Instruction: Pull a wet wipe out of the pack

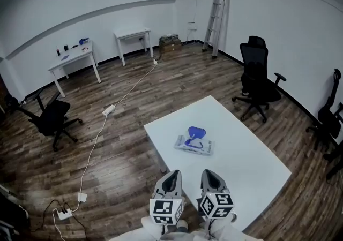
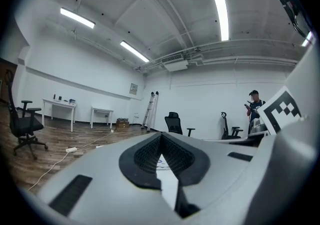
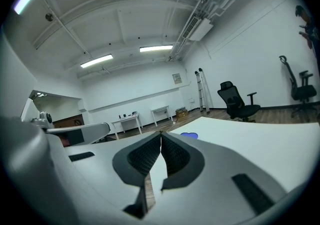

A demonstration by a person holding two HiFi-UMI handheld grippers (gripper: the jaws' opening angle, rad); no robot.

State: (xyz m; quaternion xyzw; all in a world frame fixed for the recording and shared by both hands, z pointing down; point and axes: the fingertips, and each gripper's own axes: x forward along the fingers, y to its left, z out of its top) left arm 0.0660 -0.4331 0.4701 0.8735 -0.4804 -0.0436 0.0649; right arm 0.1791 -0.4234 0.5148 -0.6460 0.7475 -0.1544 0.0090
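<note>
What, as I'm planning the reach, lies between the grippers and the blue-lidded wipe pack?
Only bare white tabletop, in the head view, separates the left gripper and right gripper from the white, blue-lidded wipe pack.

I see the pack [image 1: 194,146] lying flat mid-table [image 1: 252,154], white and blue, its blue lid [image 1: 196,132] flipped open.

The left claw [image 1: 172,177] and the right claw [image 1: 211,174] are held side by side, roughly level, jaws closed on nothing.
</note>
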